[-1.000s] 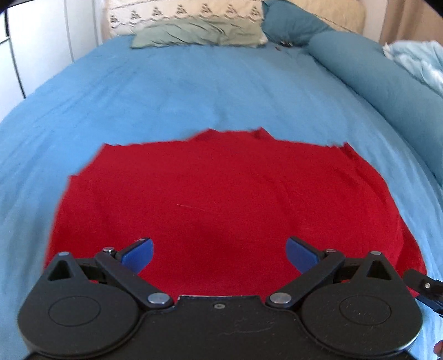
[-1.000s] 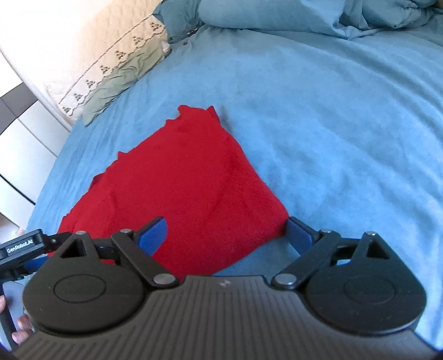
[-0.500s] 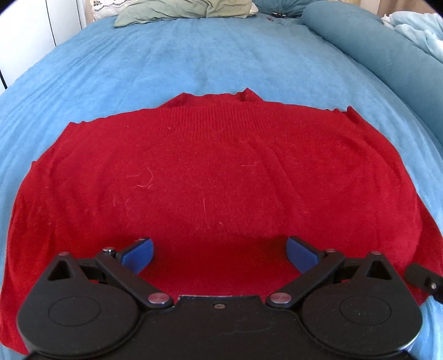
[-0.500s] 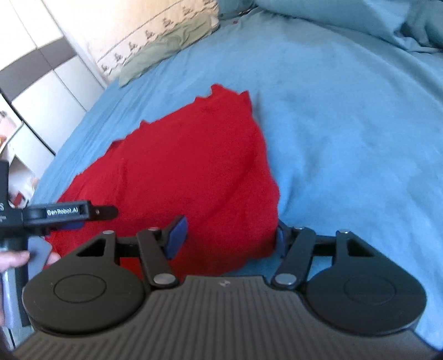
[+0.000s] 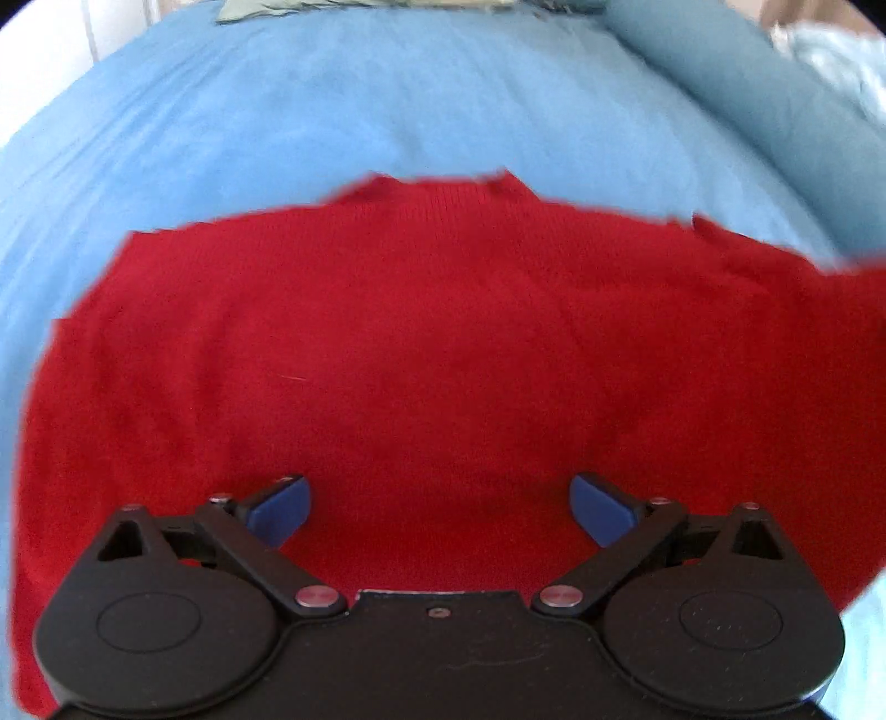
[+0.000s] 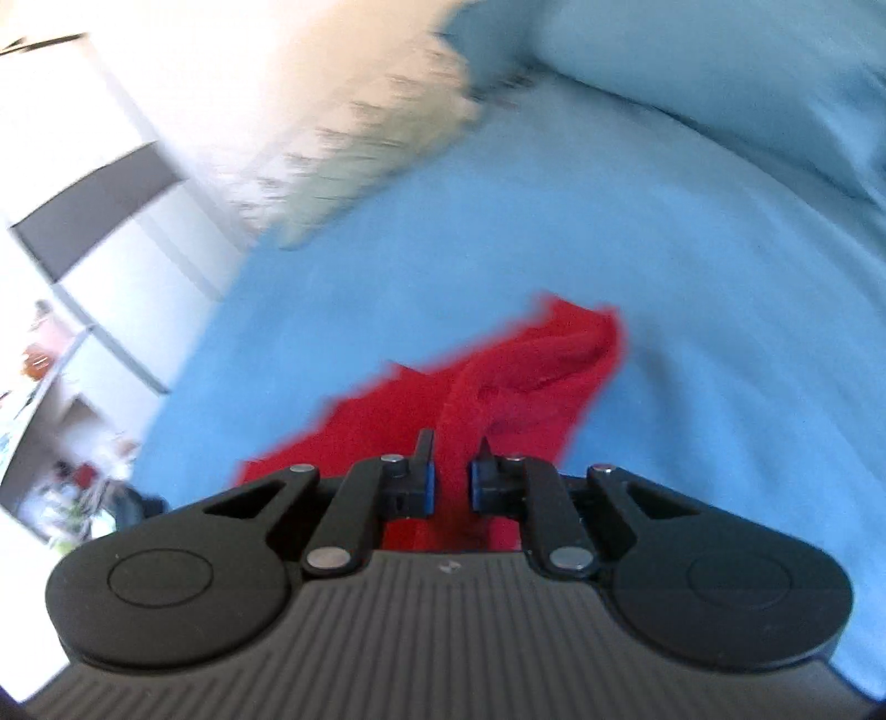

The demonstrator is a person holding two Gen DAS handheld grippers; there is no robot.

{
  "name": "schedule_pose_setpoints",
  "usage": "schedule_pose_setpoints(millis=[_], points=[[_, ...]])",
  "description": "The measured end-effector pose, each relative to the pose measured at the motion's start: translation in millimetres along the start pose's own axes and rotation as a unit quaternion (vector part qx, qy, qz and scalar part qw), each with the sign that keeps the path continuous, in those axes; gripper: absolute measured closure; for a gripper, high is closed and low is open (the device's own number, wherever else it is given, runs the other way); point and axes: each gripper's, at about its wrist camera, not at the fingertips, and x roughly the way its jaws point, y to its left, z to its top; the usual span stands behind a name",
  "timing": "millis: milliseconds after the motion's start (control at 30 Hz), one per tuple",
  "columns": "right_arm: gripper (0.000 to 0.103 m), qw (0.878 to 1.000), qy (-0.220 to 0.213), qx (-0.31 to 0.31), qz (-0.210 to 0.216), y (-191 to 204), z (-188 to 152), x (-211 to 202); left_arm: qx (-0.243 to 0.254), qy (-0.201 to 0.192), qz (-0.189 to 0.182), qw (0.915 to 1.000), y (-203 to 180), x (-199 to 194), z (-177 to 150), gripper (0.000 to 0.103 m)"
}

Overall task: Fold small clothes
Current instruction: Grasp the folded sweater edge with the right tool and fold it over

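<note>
A red knit garment (image 5: 443,332) lies spread on the blue bed cover (image 5: 387,111). My left gripper (image 5: 441,501) hovers over its near part, open, with only flat fabric under the blue pads (image 5: 279,507). In the right wrist view my right gripper (image 6: 451,471) has its jaws closing on a bunched edge of the red garment (image 6: 526,365). The fabric runs between the pads, and that side is lifted off the bed cover (image 6: 664,249). In the left wrist view the garment's right end also rises at the frame edge.
A patterned cream pillow (image 6: 360,149) and a green one (image 5: 266,8) lie at the head of the bed. A blue bolster (image 5: 747,83) runs along the far right side. White wardrobe doors (image 6: 111,183) stand beyond the left bed edge.
My right gripper went from wide open to closed on the garment's right edge and rose, pulling that side up. The left gripper tipped down a little over the garment and stayed open.
</note>
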Motion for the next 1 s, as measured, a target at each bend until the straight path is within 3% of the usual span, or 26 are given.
schedule_pose_setpoints(millis=[100, 200, 367, 467, 533, 600, 633, 667, 800, 833, 900, 1000], points=[[0.077, 0.997, 0.005, -0.044, 0.065, 61.8, 10.0, 17.7, -0.009, -0.036, 0.034, 0.9987, 45.3, -39.2, -9.5, 0.002], [0.077, 0.983, 0.044, -0.111, 0.137, 125.7, -8.9, 47.5, -0.014, -0.052, 0.064, 0.9965, 96.3, -69.6, -31.7, 0.001], [0.078, 0.942, 0.175, -0.196, 0.208, 191.2, -99.2, 120.7, -0.040, -0.028, 0.090, 0.9947, 168.2, -79.9, -85.0, 0.001], [0.078, 0.923, 0.236, -0.231, 0.198, 200.5, -150.6, 154.0, -0.068, -0.008, 0.085, 0.9940, 189.5, -76.7, -113.9, 0.001], [0.074, 0.923, 0.230, -0.243, 0.191, 200.2, -157.1, 159.4, -0.079, -0.013, 0.076, 0.9939, 192.4, -78.7, -125.7, 0.001], [0.055, 0.925, 0.233, -0.227, 0.197, 197.3, -149.8, 157.2, -0.077, -0.022, 0.072, 0.9942, 186.8, -82.7, -130.7, 0.001], [0.033, 0.923, 0.237, -0.222, 0.205, 197.2, -144.4, 154.5, -0.075, -0.027, 0.069, 0.9944, 184.1, -84.6, -131.4, 0.001], [0.018, 0.924, 0.231, -0.219, 0.213, 197.4, -138.3, 149.4, -0.074, -0.031, 0.064, 0.9947, 182.6, -86.2, -131.2, 0.001], [0.009, 0.932, 0.152, -0.240, 0.224, 194.3, -103.6, 101.1, -0.060, -0.055, 0.046, 0.9956, 172.3, -101.7, -123.5, 0.001], [0.003, 0.939, 0.125, -0.248, 0.205, 187.7, -94.3, 83.8, -0.057, -0.059, 0.045, 0.9956, 170.7, -104.6, -123.6, 0.001], [0.002, 0.947, 0.077, -0.273, 0.149, 172.7, -88.1, 53.2, -0.061, -0.065, 0.038, 0.9953, 168.2, -109.9, -120.8, 0.000], [0.002, 0.946, 0.054, -0.315, 0.061, 144.0, -101.2, 20.5, -0.075, -0.068, 0.031, 0.9944, 166.1, -110.7, -117.1, 0.001]])
